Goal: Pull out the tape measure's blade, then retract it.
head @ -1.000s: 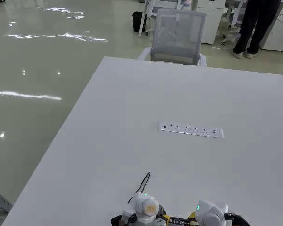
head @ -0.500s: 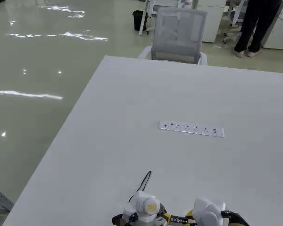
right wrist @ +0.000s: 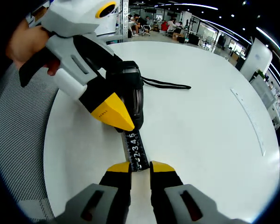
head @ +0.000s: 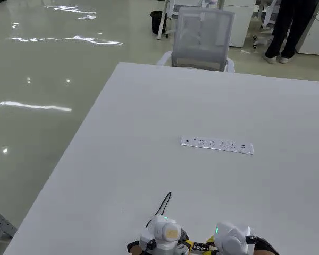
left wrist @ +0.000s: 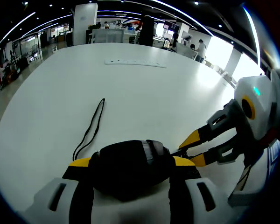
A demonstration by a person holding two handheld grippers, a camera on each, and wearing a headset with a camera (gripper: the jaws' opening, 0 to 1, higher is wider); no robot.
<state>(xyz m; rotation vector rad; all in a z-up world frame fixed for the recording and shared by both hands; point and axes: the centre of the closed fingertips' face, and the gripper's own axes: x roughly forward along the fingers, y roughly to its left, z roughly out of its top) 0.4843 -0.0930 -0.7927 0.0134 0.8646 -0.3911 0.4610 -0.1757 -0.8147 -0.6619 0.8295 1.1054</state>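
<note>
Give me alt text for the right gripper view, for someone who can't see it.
The right gripper pinches the blade, drawn a short way out of a black tape measure. The left gripper, at the upper left, clamps the tape measure's case, and its black strap lies on the white table.

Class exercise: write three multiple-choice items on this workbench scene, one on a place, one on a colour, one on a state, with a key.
1. Where does the power strip lie?
A) on the table, beyond the tape measure
B) on the chair
C) on the floor

2. What colour is the tape measure's strap?
A) red
B) black
C) white

3. The fingers of the right gripper are:
A) wide open
B) shut on the strap
C) shut on the blade

Key: 1 A, it lies farther up the tabletop; 2 B, a black loop; 3 C, they pinch the numbered blade.
</note>
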